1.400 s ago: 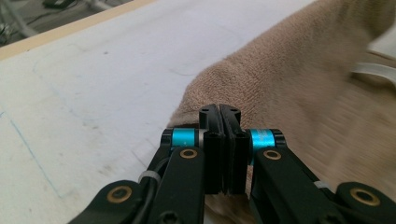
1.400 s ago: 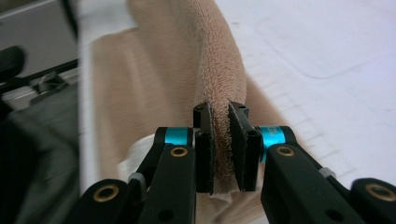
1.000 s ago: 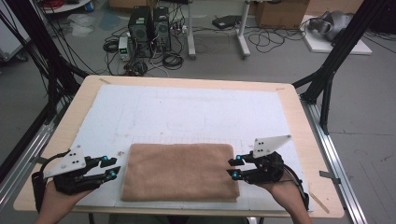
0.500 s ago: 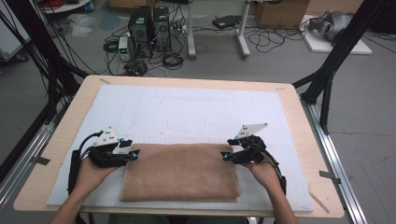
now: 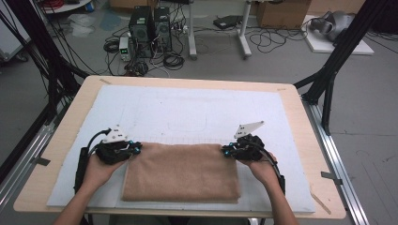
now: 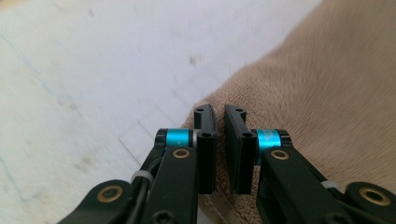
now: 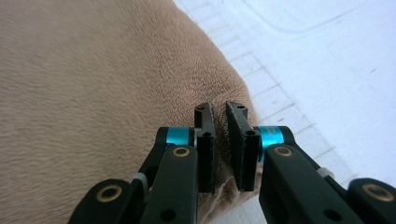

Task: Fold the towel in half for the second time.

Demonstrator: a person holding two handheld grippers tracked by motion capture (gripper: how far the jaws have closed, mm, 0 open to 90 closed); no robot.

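Both tools [image 5: 137,149] [image 5: 225,151] moved to the towel's [image 5: 183,171] far corners and clamped them.

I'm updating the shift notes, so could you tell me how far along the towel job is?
Done: left gripper and right gripper have just closed on the towel's far corners. In hand: both pinch it flat on the mat. Left: probably lifting and folding.

No text, label, brand or number can be read in these pictures. The white mat [image 5: 187,112] on the table carries only thin drawn lines and a ruler-like scale, with no readable figures.
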